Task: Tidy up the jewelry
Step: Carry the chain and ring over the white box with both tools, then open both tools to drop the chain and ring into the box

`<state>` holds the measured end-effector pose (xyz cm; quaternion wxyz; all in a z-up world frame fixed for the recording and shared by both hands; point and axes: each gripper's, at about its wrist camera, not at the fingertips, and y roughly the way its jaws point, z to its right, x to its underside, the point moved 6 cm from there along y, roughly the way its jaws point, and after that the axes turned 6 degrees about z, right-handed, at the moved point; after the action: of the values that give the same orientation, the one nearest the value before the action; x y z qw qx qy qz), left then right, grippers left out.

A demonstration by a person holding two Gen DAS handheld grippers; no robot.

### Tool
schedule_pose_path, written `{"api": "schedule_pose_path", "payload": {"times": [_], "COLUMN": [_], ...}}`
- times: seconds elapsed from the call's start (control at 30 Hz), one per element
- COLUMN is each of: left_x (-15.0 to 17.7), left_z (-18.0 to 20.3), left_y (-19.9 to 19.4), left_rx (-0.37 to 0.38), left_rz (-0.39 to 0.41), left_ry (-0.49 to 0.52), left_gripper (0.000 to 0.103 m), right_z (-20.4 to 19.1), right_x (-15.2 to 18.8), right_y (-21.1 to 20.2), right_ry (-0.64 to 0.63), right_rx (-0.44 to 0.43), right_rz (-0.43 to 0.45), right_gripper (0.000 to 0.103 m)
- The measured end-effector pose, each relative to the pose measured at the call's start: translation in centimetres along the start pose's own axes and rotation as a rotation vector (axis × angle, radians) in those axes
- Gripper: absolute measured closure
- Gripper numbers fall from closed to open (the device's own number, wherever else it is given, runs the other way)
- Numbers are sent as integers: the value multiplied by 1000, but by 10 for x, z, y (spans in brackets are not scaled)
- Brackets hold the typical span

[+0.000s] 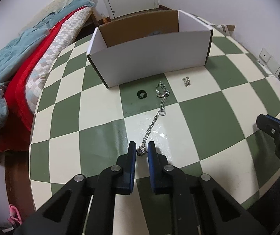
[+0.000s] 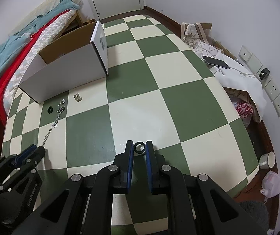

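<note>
Checkered counter (image 1: 198, 117) beside a bed: the left claw (image 1: 142, 150) pinches the chain (image 1: 153, 121) by its bead end, the right claw (image 2: 139, 148) pinches a dark ring (image 2: 139, 147). Next, I judge, both lift into the box (image 1: 149, 58) (tall wall ahead). A green ring (image 1: 141, 94) and clasp (image 1: 186, 81) wait near it.

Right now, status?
Left gripper shut on silver chain necklace. Right gripper shut on dark ring. White cardboard box open, path clear.

Soft, even indoor light, glare on the table (image 1: 159, 133) perhaps from overhead; fisheye edges bend and darken.
</note>
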<state>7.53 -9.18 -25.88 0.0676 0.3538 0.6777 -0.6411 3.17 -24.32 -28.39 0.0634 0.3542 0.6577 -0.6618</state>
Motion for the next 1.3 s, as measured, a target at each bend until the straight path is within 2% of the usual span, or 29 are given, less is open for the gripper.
{"api": "schedule_pose_path", "payload": {"times": [0.23,0.43,0.63,0.97,1.13,1.3], "left_x": [-27,-60,-100,-173,-207,-220], "left_z": [-17,-39,-59,-88,-94,-89], "left_y": [-35,-64,-94,-131,-120,-74], "left_rx": [42,113,165,206,212,210], "left_rz": [62,101,153,251,251,165], "left_ry": [-45,-103,-125,-144,-139,-118], "left_gripper": [94,94,94,94,94,94], "right_z": [-2,-10,-24,-64,-84,-104], "right_x": [-13,-39,-73,-144,-176,-198], "right_y": [-17,-44,-69,-98,-93,-56], "right_ry": [9,6,-4,-69,-95,-110], "right_rx": [-29,-86,-162,-267,-296,-324], "right_rz": [30,70,102,161,163,67], "right_gripper": [90,90,90,90,90,90]}}
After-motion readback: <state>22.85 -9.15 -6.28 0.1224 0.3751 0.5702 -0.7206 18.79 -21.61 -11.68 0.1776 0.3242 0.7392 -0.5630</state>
